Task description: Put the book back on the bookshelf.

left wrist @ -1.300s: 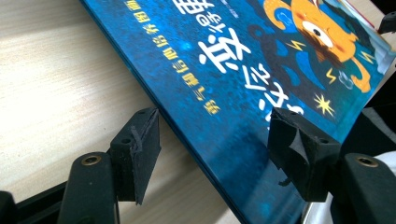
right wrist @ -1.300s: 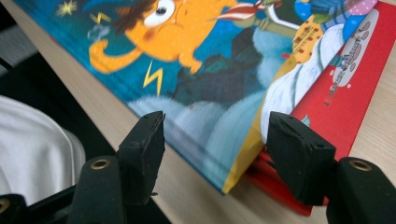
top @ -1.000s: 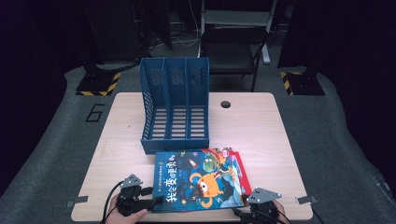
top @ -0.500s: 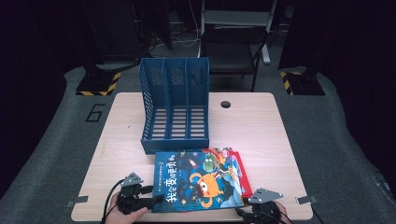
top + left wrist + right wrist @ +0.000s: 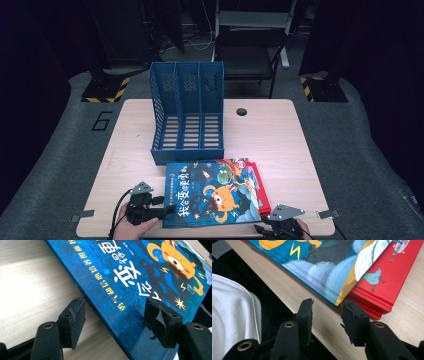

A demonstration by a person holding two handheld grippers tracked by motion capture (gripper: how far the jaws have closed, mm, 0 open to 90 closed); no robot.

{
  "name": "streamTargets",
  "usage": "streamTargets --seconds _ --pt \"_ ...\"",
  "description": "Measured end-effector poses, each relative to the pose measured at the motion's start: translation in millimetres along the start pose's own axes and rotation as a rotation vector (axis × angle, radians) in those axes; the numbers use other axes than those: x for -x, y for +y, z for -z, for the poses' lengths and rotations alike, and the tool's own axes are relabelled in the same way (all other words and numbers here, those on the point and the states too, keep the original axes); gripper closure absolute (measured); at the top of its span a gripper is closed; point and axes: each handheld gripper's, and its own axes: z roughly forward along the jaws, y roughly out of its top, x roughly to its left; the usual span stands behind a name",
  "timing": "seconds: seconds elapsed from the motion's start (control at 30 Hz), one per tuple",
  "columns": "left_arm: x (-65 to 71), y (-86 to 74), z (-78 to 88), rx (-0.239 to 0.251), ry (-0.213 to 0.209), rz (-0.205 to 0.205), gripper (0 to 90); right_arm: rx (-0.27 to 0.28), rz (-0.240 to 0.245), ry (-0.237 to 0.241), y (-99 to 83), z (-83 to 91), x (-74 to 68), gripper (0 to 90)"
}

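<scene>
Two picture books lie stacked at the near edge of the desk [image 5: 280, 130] — the blue picture book [image 5: 212, 192] on top, the red picture book [image 5: 257, 182] under it — just in front of the blue file holder [image 5: 187, 120], whose three slots stand empty. Nothing is filed yet (apparently the goal). The left tongs [image 5: 115, 322] gape wide astride the blue book's edge, not pressing. The right tongs [image 5: 327, 311] have just been narrowing at its corner, nothing between them — lifting and slotting remain.
</scene>
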Motion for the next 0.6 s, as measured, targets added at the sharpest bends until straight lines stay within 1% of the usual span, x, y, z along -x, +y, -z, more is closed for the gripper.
streamTargets --seconds 0.03,0.07,0.1,0.13,0.17,0.2,0.23,0.27,0.3,0.33,0.4,0.43,0.5,0.53,0.57,0.6 --pt "-0.4 -0.1 0.2 -0.009 -0.013 0.007 32.8 -0.001 0.001 -0.001 0.1 -0.1 0.0 61.4" --pt "-0.4 -0.1 0.2 -0.009 -0.013 0.007 32.6 -0.001 0.001 -0.001 0.1 -0.1 0.0 61.4" --pt "0.5 -1.5 -1.3 -0.009 -0.023 0.008 32.1 -0.01 0.009 0.004 0.4 0.3 0.7 61.8" --pt "0.5 -1.5 -1.3 -0.009 -0.023 0.008 30.4 -0.007 0.014 0.002 0.4 0.0 1.1 61.8" --pt "1.8 -2.4 -1.7 -0.033 -0.035 -0.01 29.2 -0.01 0.018 0.008 0.5 0.2 1.5 61.8" --pt "2.8 -3.1 -2.3 -0.029 -0.033 -0.013 28.6 -0.007 0.017 0.002 0.7 -0.2 1.1 61.7" --pt "3.3 -3.5 -2.2 -0.03 -0.033 -0.014 28.0 -0.005 0.028 0.0 1.0 -0.2 1.7 61.7" --pt "3.2 -3.8 -1.7 -0.036 -0.036 -0.013 27.9 -0.003 0.027 -0.007 1.2 -0.5 1.2 61.5" --pt "2.9 -4.4 -1.9 -0.032 -0.036 -0.011 27.9 -0.011 0.027 -0.005 1.5 -0.5 0.9 61.3" --pt "2.8 -5.0 -2.0 -0.037 -0.05 -0.005 28.0 -0.02 0.028 -0.005 1.8 -0.1 0.6 61.0" --pt "3.2 -6.6 -2.9 -0.039 -0.062 0.003 27.7 -0.012 0.032 -0.013 2.4 -1.3 0.4 60.6" --pt "3.2 -6.6 -2.9 -0.039 -0.062 0.003 27.1 -0.012 0.043 -0.006 2.7 -1.0 1.1 60.5" --pt "5.7 -8.9 -5.1 -0.048 -0.081 0.013 25.4 -0.012 0.036 -0.011 2.9 -1.3 0.7 60.1" --pt "5.7 -8.9 -5.1 -0.048 -0.081 0.013 24.8 -0.012 0.036 -0.011 2.9 -1.3 0.7 60.1" --pt "5.9 -9.7 -5.0 -0.059 -0.091 0.018 24.5 -0.018 0.033 -0.011 3.2 -1.5 0.1 60.1" --pt "5.5 -10.0 -5.2 -0.057 -0.091 0.021 24.5 -0.009 0.031 -0.016 3.3 -1.9 -0.6 60.1"
